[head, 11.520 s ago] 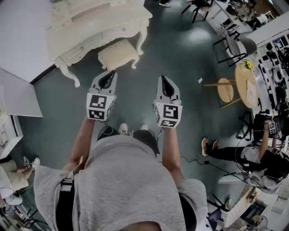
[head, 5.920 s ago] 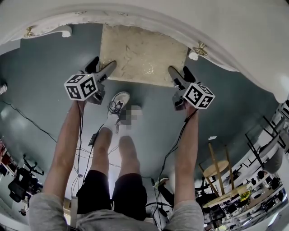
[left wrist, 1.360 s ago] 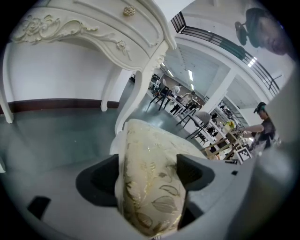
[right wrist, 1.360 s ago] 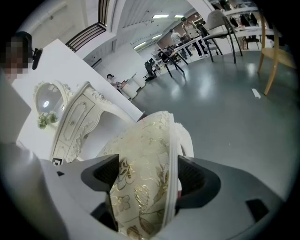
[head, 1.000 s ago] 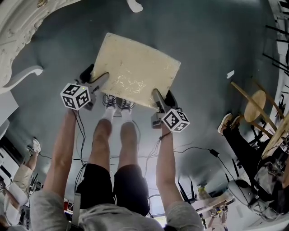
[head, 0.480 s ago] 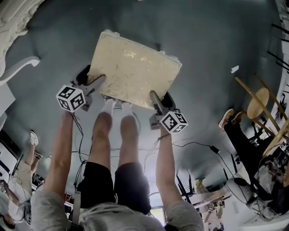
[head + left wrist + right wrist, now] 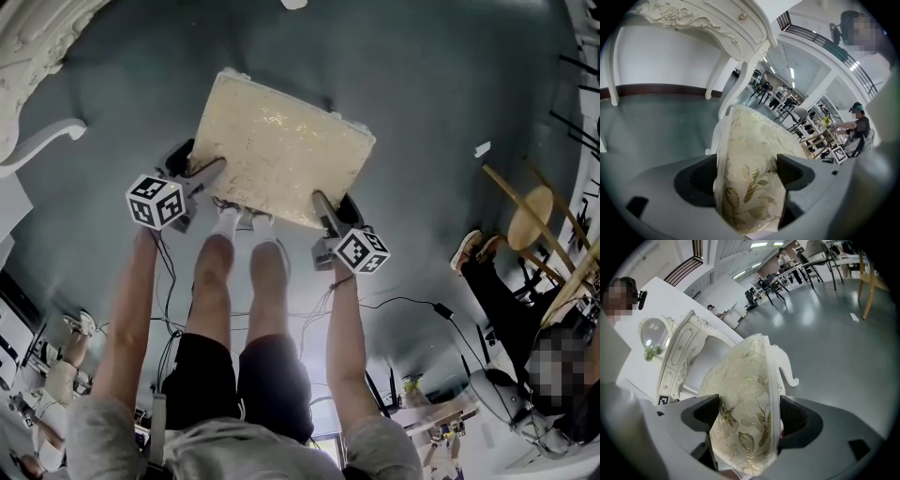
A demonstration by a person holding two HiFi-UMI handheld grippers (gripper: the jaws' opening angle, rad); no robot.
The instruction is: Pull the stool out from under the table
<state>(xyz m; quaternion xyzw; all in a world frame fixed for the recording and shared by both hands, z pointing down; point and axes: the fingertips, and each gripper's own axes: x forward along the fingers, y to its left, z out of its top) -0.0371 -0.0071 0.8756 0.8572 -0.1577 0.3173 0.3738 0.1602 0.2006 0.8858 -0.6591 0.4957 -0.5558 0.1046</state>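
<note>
The stool [image 7: 281, 150] has a cream, gold-patterned cushion and white carved legs, and it stands on the grey floor away from the white dressing table [image 7: 28, 56] at the upper left. My left gripper [image 7: 208, 169] is shut on the seat's near left corner. My right gripper [image 7: 321, 202] is shut on its near right corner. In the left gripper view the cushion edge [image 7: 747, 178] fills the gap between the jaws, with the table [image 7: 712, 28] behind. The right gripper view shows the seat [image 7: 745, 408] clamped the same way.
The person's legs and white shoes [image 7: 234, 225] stand just behind the stool's near edge, with cables [image 7: 394, 305] trailing on the floor. A round wooden stool [image 7: 530, 220] and a seated person [image 7: 497, 281] are at the right. Open grey floor lies beyond the stool.
Since about six seconds ago the stool has come out from under the table onto open floor. Over the last second it has hardly moved; both grippers keep their hold.
</note>
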